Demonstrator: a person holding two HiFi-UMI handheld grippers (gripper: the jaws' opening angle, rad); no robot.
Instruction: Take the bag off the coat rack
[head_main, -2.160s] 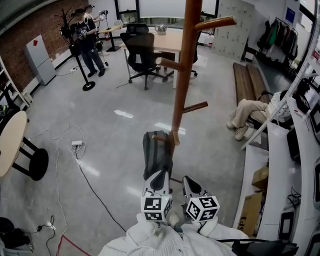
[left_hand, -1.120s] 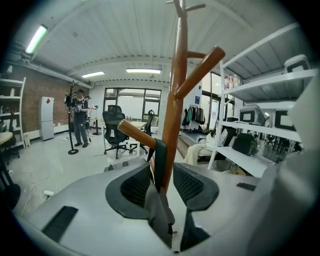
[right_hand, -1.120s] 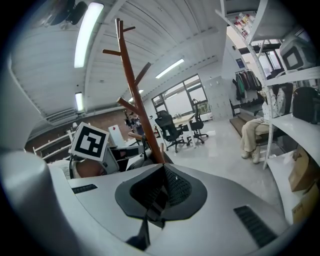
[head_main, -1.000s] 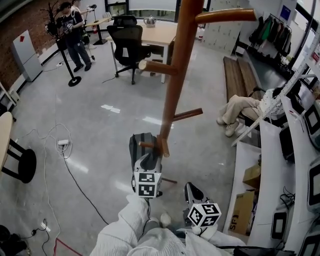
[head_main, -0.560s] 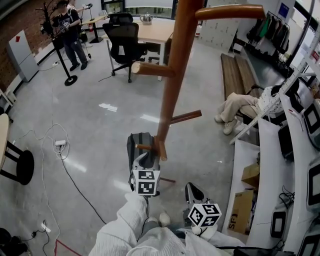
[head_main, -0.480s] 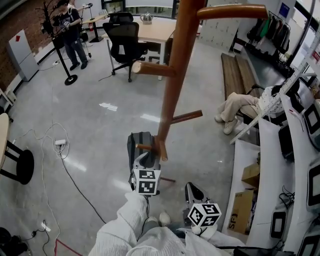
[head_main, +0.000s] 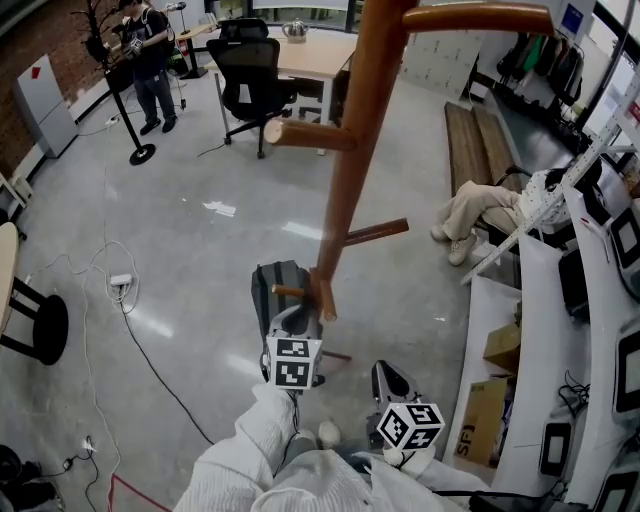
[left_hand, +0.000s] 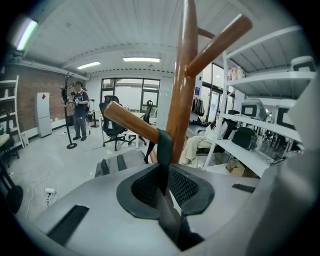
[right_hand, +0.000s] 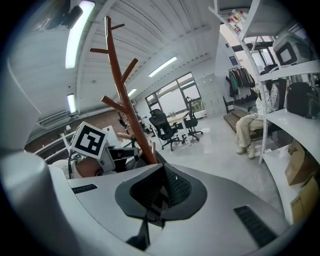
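Observation:
A grey bag (head_main: 272, 292) hangs by its dark strap (left_hand: 163, 148) from a low peg (left_hand: 129, 122) of the brown wooden coat rack (head_main: 350, 170). My left gripper (head_main: 292, 322) is raised to the top of the bag just below that peg. Its jaws are closing, and the strap runs down between them and looks pinched. In the left gripper view the bag's body (left_hand: 118, 163) shows behind the jaws. My right gripper (head_main: 386, 381) hangs lower and to the right, away from the bag, shut with nothing in it.
A person sits on a bench (head_main: 478, 212) right of the rack. White shelving (head_main: 545, 300) with cardboard boxes (head_main: 499, 352) lines the right side. An office chair (head_main: 248, 82) and desk stand behind. A cable and power strip (head_main: 120, 280) lie on the floor at left.
The left gripper has risen from beside the right one to the bag's top under the peg, and has barely moved over the last second. The right gripper has stayed low.

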